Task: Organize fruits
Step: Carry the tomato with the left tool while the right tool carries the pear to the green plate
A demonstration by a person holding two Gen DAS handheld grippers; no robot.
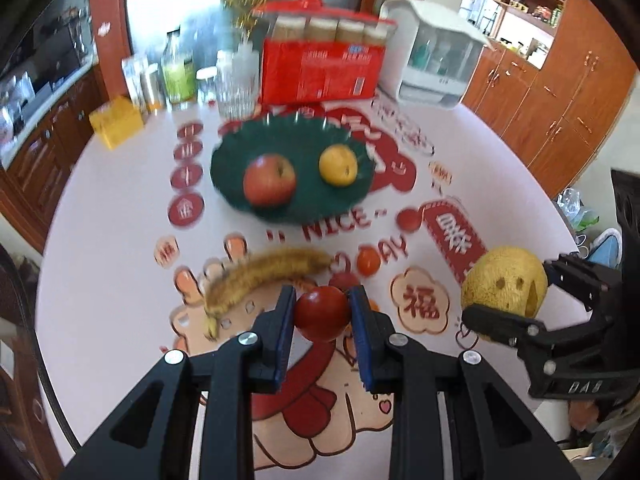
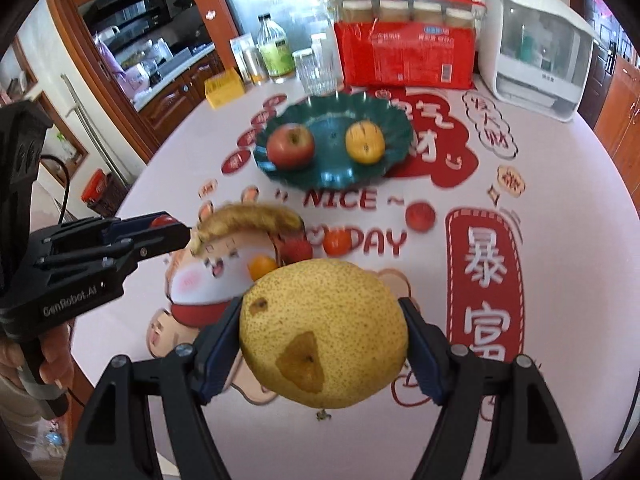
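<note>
My left gripper (image 1: 322, 312) is shut on a small red tomato (image 1: 322, 314), held above the table near its front. My right gripper (image 2: 323, 340) is shut on a big yellow pear (image 2: 323, 332); it also shows in the left wrist view (image 1: 504, 286) at the right. A dark green plate (image 2: 336, 172) in the middle of the table holds a red apple (image 2: 291, 147) and a yellow orange (image 2: 365, 142). A brown-spotted banana (image 2: 250, 220) lies on the table in front of the plate, beside the left gripper (image 2: 176, 232).
The round table has a white cloth with red prints (image 2: 480, 280). Behind the plate stand a red box (image 2: 404, 56), a glass (image 2: 318, 68), a bottle (image 2: 274, 52), a yellow box (image 2: 224, 88) and a white appliance (image 2: 532, 44). Wooden cabinets surround the table.
</note>
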